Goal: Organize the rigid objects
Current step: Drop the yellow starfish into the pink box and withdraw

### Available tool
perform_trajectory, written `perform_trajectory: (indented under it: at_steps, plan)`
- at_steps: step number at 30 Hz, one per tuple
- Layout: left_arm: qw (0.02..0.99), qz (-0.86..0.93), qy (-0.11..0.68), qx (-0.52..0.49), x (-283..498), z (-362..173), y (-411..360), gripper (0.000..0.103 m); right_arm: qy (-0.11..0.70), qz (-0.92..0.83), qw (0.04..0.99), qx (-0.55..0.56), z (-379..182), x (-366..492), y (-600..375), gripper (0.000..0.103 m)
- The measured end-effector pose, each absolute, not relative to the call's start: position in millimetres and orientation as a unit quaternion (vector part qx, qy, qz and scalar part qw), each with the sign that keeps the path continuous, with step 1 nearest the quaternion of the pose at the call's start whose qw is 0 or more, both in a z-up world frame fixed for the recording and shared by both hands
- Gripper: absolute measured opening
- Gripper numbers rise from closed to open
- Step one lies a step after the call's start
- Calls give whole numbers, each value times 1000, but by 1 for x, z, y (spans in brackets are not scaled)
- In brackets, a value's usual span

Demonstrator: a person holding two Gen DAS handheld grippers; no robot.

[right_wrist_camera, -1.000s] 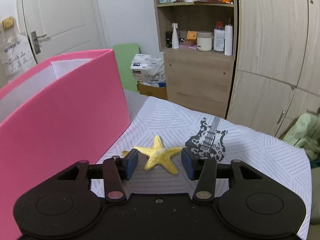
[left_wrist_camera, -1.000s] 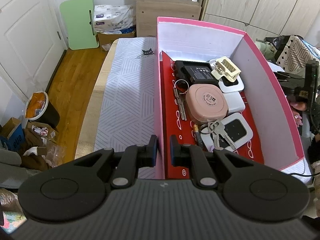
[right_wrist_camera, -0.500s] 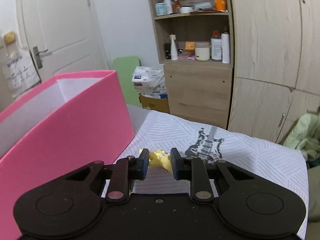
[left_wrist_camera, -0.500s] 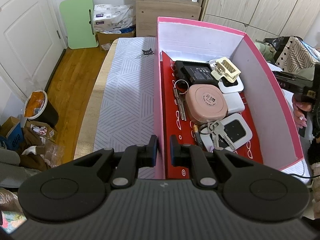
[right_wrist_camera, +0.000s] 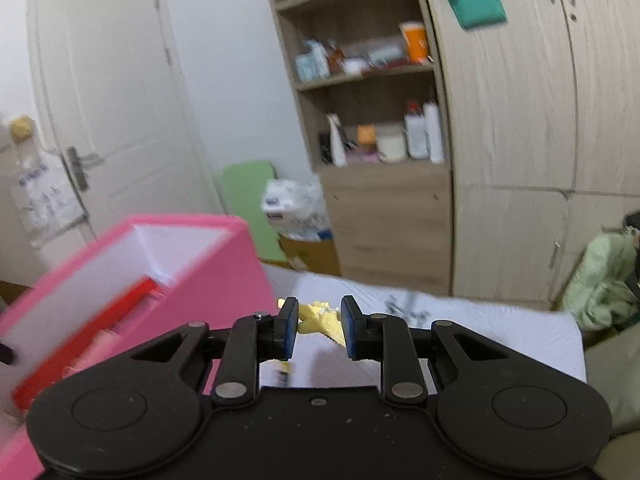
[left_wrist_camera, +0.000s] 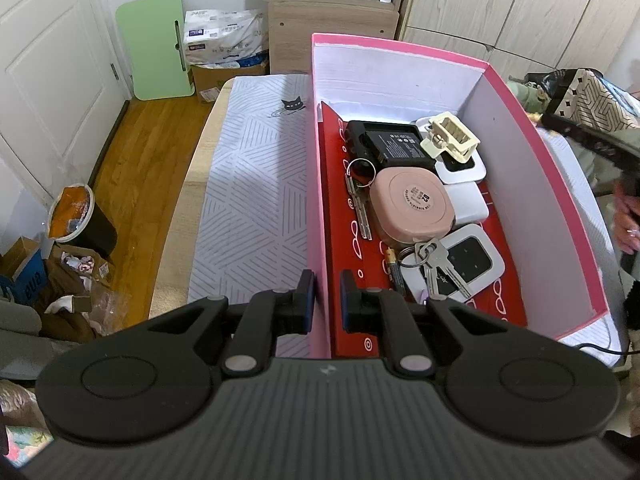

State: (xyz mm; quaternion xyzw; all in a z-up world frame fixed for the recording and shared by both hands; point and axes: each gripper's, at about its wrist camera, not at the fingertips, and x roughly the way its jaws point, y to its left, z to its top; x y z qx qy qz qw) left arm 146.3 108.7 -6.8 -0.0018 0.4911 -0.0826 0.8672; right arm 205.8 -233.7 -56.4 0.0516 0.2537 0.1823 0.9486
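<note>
A pink box (left_wrist_camera: 560,200) stands on the striped table mat (left_wrist_camera: 248,208). It holds a pink round case (left_wrist_camera: 412,204), a black battery pack (left_wrist_camera: 396,144), a cream clip (left_wrist_camera: 452,136), white devices (left_wrist_camera: 476,264) and keys (left_wrist_camera: 436,264). My left gripper (left_wrist_camera: 327,300) is shut on the box's left wall at its near corner. My right gripper (right_wrist_camera: 320,326) is shut on a yellow starfish (right_wrist_camera: 322,320) and holds it above the mat, right of the pink box (right_wrist_camera: 224,264).
A wooden shelf unit (right_wrist_camera: 372,140) and wardrobe doors (right_wrist_camera: 540,120) stand behind the table. A green board (left_wrist_camera: 160,48), a cardboard box and a bin (left_wrist_camera: 76,216) are on the floor at left. A person's hand (left_wrist_camera: 628,216) is at the right edge.
My right gripper closed on the starfish and lifted it off the mat, rising beside the pink box. My left gripper kept its hold on the box wall.
</note>
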Motion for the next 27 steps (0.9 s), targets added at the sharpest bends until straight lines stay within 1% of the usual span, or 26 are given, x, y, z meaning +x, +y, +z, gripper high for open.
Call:
perform_trajectory:
  at_steps: [5,9,12,15,20,23,27]
  plan:
    - [868,-87,489,-2,145,-7,110,10,224,230,946,47,-15,181,-208,27]
    - [864,-93,496,3,148,-6,110,10,228,299,921,105,9,170,-184,27]
    - [864,-93,494,8,148,-6,108,10,258,332,900,112,13,173,-158,27]
    - [866,-92,491,5,147,-7,109,10,312,352,875,117,5,182,-133,27]
    - [867,-98,488,9,144,-6,107,10,415,367,811,188,-20,203,-105,27]
    - [866,-103,489,5,144,-6,110,10,455,356,796,183,-34,203,-87,27]
    - [866,-107,488,-4,145,-6,114,10,487,354,782,161,-48,198,-71,27]
